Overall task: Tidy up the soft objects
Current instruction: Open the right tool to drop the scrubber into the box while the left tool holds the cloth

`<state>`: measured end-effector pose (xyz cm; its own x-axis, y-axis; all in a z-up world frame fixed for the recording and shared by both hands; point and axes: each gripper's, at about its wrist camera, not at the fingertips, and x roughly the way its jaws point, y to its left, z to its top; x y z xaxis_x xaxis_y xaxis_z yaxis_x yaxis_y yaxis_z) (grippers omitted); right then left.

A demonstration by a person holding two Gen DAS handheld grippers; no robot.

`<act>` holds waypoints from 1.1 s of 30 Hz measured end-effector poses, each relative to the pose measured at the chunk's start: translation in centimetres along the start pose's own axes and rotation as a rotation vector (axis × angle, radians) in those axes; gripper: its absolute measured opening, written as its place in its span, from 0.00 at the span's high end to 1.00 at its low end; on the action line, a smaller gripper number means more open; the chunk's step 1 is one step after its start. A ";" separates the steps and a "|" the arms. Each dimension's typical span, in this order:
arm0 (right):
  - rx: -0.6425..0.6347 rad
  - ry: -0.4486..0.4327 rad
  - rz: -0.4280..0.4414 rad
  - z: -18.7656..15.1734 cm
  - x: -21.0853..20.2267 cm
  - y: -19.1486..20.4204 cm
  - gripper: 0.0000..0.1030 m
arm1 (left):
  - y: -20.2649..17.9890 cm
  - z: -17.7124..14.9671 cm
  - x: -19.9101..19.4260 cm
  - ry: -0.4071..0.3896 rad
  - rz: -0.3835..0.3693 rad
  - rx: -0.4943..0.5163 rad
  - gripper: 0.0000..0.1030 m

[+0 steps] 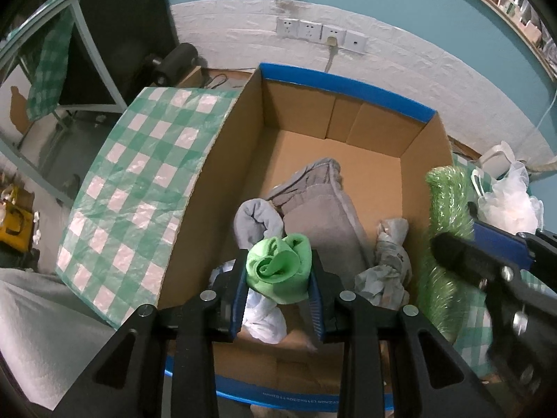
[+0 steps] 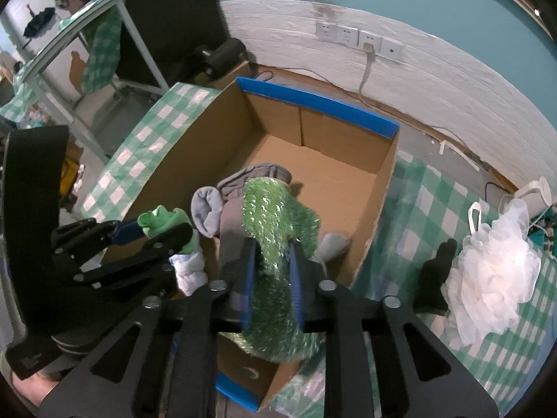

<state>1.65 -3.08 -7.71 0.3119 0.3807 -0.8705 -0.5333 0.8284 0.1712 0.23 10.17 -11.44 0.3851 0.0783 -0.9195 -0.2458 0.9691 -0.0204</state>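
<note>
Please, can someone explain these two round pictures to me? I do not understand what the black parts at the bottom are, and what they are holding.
No robot: a person holds two hand tools with jaws, each carrying a wide-angle camera. The left gripper, filmed from its own camera, is shut on a green cloth. The right gripper, in the other picture, is shut on a sparkly green scrubber. Both are over a cardboard box already holding grey clothes. Beside it, on the checked tablecloth, lies a white bath puff.

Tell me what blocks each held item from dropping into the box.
Nothing visible blocks either. The left gripper holds the green cloth over the open box; the right gripper holds the sparkly green piece above it. Only grey towels lie below.
</note>
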 end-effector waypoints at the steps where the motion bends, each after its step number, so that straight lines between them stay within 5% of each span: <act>1: -0.001 -0.007 0.005 0.0 -0.1 0.1 0.61 | 0.0 0.0 -0.1 -0.002 0.003 -0.003 0.70; 6: 0.008 -0.028 -0.010 0.0 -0.7 -0.3 0.50 | 0.1 0.2 -0.1 0.008 0.017 -0.015 0.70; 33: 0.077 -0.074 -0.011 -1.6 -3.4 -4.0 0.49 | -1.3 0.7 -1.7 -0.007 0.056 -0.016 0.67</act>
<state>1.51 -8.38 -6.13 0.3765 0.3981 -0.8365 -0.4679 0.8610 0.1992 0.52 8.91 -9.61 0.3768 0.1342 -0.9165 -0.2813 0.9593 0.0248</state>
